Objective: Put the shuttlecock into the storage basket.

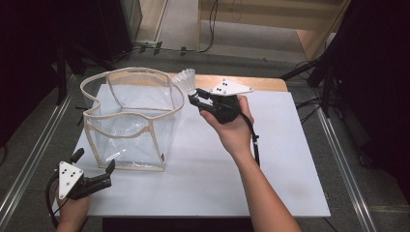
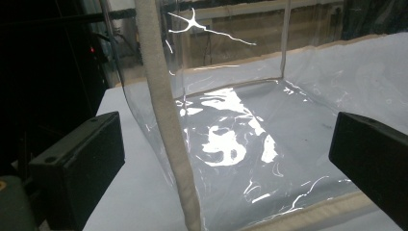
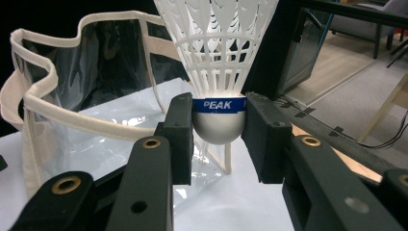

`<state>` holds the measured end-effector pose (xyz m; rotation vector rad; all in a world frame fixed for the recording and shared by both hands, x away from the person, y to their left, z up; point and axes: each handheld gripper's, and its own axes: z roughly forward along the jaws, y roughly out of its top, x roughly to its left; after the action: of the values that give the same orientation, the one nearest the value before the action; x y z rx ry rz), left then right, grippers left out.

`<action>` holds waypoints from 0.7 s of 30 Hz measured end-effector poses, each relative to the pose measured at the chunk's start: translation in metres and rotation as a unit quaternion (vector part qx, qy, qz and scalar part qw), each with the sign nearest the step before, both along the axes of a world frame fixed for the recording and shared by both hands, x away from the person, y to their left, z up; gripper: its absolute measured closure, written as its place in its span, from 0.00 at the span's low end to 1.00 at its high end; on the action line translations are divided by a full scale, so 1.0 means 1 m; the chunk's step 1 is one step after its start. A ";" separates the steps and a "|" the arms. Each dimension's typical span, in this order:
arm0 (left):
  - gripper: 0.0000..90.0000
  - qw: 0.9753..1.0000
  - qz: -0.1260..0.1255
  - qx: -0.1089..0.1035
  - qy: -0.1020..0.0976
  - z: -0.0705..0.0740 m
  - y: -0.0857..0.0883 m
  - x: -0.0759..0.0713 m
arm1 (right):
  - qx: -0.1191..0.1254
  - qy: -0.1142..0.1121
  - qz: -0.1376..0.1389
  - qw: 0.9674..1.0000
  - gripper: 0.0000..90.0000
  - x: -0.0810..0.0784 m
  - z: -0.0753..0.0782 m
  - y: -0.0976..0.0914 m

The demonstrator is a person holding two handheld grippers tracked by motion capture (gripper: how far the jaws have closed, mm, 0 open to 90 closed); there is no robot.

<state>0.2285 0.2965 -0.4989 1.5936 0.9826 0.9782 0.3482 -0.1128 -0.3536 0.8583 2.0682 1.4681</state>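
A clear plastic bag [image 1: 130, 121] with cream fabric trim stands open on the white table [image 1: 203, 174] at the left. My right gripper [image 1: 196, 98] is raised beside the bag's right rim and shut on a white shuttlecock [image 1: 186, 79]. In the right gripper view the jaws clamp its white cork [image 3: 219, 122] at the blue band, with the skirt [image 3: 216, 38] pointing up. My left gripper [image 1: 94, 162] stands open near the bag's front left corner. In the left gripper view the bag's trimmed corner edge [image 2: 168, 125] rises between the wide-apart jaws without touching them.
The white table sheet stretches free to the right and front of the bag. A wooden board edge [image 1: 261, 82] shows at the back. Dark stands [image 1: 319, 67] and cables [image 1: 208, 29] lie on the floor beyond the table.
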 end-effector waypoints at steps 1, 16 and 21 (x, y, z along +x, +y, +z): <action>0.00 1.000 0.000 0.000 0.000 0.000 0.000 0.000 | 0.000 0.000 0.000 1.000 0.70 0.000 0.000 0.000; 0.00 1.000 -0.001 0.002 0.000 0.000 0.000 0.000 | 0.007 0.000 0.008 1.000 0.70 0.001 0.003 0.008; 0.00 1.000 -0.001 0.003 0.001 0.000 0.000 0.000 | 0.013 0.005 0.014 1.000 0.70 0.001 0.004 0.011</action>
<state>0.2285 0.2962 -0.4989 1.5995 0.9795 0.9788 0.3492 -0.1018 -0.3496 0.8521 2.0800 1.5106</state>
